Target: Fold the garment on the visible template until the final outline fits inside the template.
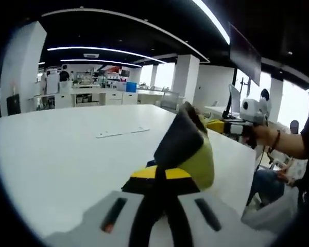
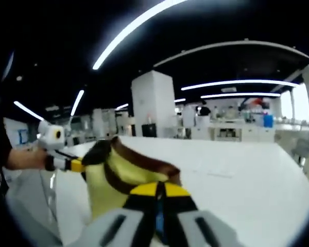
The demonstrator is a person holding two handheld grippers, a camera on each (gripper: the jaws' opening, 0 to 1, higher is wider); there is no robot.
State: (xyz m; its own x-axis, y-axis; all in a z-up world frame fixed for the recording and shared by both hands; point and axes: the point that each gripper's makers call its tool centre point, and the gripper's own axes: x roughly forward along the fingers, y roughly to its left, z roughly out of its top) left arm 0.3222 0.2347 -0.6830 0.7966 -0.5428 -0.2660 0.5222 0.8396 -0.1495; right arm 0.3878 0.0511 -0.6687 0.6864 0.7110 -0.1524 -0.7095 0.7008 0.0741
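I saw the garment, a soft, limp cloth of yellow-green with dark brown panels, lifted off the smooth white table and bunched into a hanging fold between my two grippers. My left gripper had its yellow-and-black jaws closed tight on one edge of the cloth, and my right gripper had its jaws pinched together on another edge. A pale flat strip lay on the table beyond.

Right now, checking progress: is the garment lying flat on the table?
No: the yellow and dark garment hangs lifted above the white table, pinched by both grippers.
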